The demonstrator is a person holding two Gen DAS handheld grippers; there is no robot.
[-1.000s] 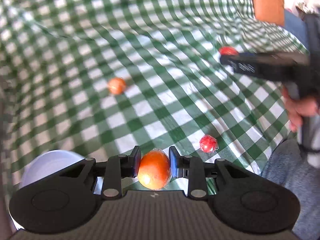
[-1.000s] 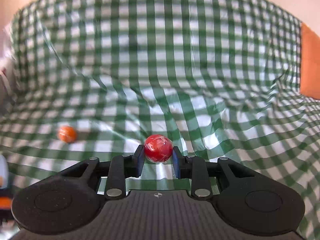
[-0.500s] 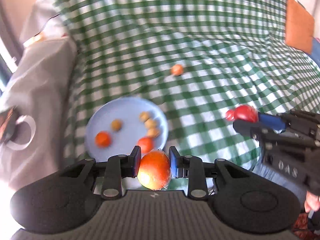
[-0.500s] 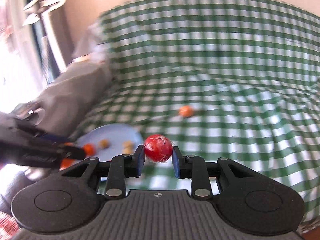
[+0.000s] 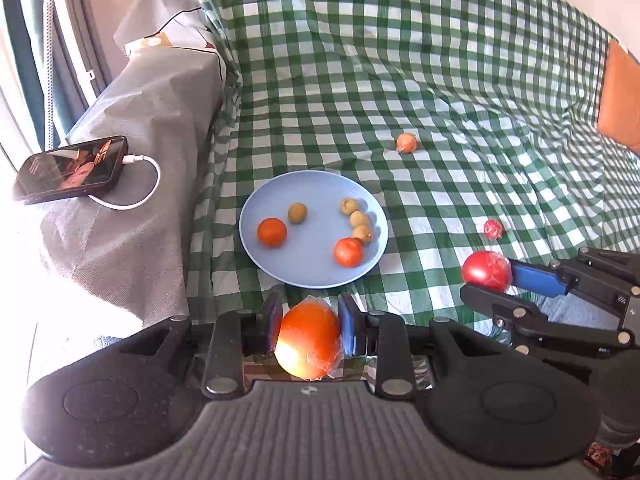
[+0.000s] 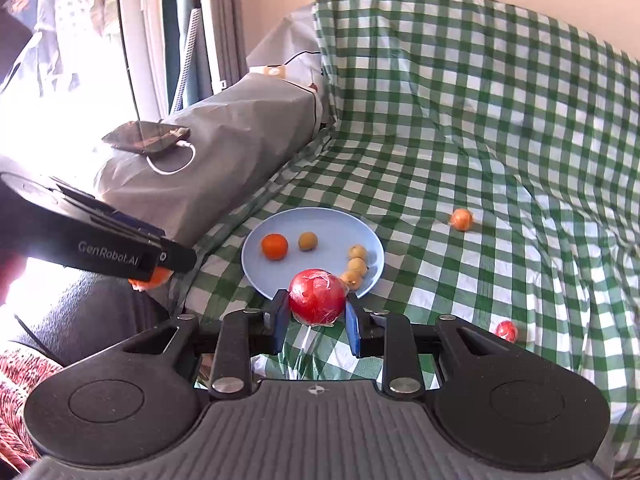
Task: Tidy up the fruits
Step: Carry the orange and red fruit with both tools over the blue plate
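My left gripper (image 5: 309,326) is shut on a large orange fruit (image 5: 309,344), held just in front of the blue plate (image 5: 316,276). My right gripper (image 6: 317,316) is shut on a red fruit (image 6: 317,296), held over the plate's near rim (image 6: 256,280); it shows at the right of the left wrist view (image 5: 486,272). The plate holds several fruits: an orange one (image 5: 272,232), a red one (image 5: 348,252) and small tan ones (image 5: 360,219). A small orange fruit (image 5: 406,142) and a small red fruit (image 5: 493,228) lie loose on the checked cloth.
A green-and-white checked cloth (image 5: 440,80) covers the surface. A grey covered armrest (image 5: 132,140) at the left carries a phone (image 5: 72,168) on a white cable. An orange cushion (image 5: 620,108) sits at the far right.
Both grippers have swung left toward the plate with their fruits held. The plate, armrest and phone have come into full view.
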